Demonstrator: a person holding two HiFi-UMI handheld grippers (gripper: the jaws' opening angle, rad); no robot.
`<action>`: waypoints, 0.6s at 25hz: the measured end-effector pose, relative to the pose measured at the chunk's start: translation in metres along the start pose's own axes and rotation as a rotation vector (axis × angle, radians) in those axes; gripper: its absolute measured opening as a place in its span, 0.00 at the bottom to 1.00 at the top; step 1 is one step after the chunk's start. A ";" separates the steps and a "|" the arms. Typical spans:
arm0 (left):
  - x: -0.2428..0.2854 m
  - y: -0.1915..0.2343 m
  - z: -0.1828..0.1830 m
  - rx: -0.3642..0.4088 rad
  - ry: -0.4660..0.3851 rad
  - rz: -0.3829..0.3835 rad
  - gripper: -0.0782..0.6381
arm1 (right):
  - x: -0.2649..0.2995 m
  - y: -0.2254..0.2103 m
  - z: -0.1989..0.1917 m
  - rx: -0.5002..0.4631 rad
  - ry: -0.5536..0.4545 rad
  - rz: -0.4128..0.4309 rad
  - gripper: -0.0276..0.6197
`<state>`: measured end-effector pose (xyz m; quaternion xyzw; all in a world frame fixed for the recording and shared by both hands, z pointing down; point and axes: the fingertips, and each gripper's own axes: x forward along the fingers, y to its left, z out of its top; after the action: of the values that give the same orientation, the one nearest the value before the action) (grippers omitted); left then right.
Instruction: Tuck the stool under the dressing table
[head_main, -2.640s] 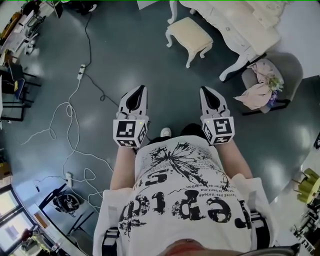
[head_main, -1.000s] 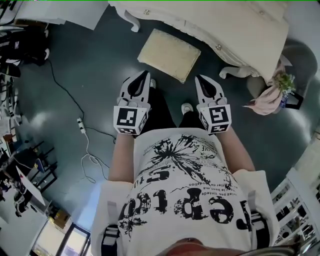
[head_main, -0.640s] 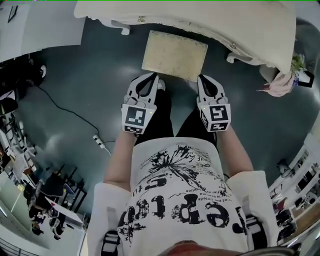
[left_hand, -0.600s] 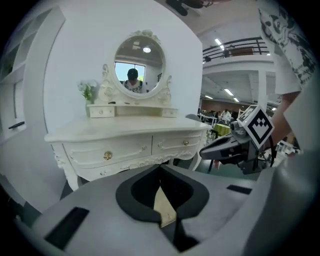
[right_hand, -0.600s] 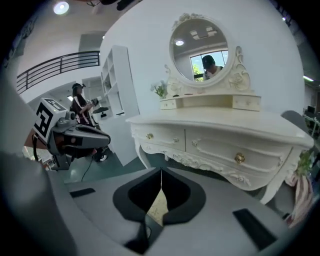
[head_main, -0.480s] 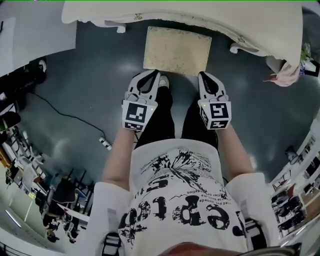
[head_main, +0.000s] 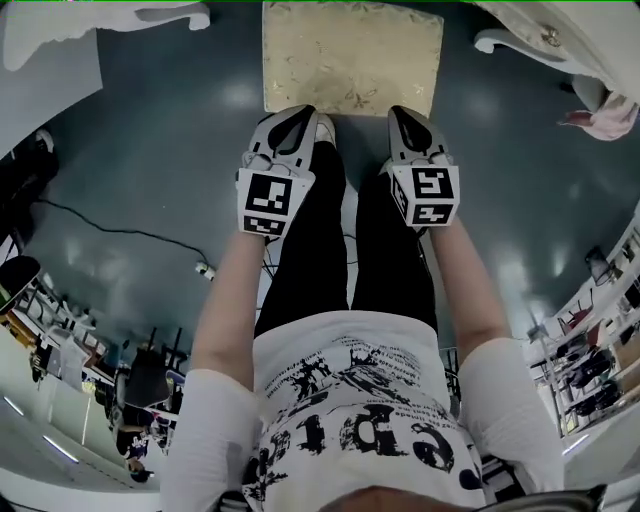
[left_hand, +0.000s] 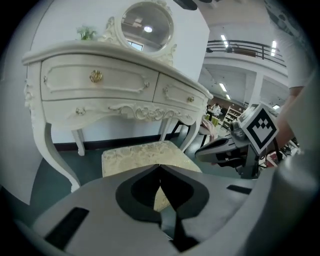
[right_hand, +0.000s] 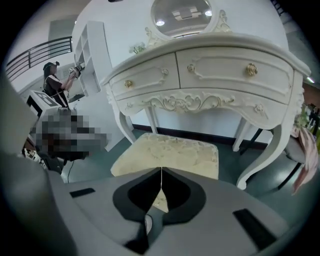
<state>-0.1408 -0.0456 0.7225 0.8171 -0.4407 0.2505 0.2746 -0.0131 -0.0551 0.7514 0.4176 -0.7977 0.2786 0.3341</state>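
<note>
Cream brocade covers the seat of the stool (head_main: 352, 55), which stands on the dark floor (head_main: 150, 150) right in front of the white dressing table (right_hand: 210, 75), in line with the gap between its curved front legs. Both the left tongs (head_main: 298, 112) and the right tongs (head_main: 400, 112) are closed tip to tip with nothing held, side by side above the person's legs (head_main: 350, 250). Their tips point at the stool's near edge, and whether they touch it cannot be told.
</note>
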 end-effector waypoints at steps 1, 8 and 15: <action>0.008 0.003 -0.012 -0.006 0.012 0.005 0.14 | 0.009 -0.003 -0.008 -0.001 0.007 -0.006 0.07; 0.047 0.016 -0.084 -0.163 0.085 0.039 0.14 | 0.050 -0.020 -0.074 0.010 0.077 -0.059 0.07; 0.068 0.024 -0.111 -0.166 0.085 0.063 0.14 | 0.059 -0.028 -0.091 -0.046 0.022 -0.083 0.07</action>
<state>-0.1466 -0.0217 0.8529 0.7657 -0.4735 0.2563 0.3518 0.0132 -0.0315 0.8584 0.4395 -0.7821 0.2508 0.3637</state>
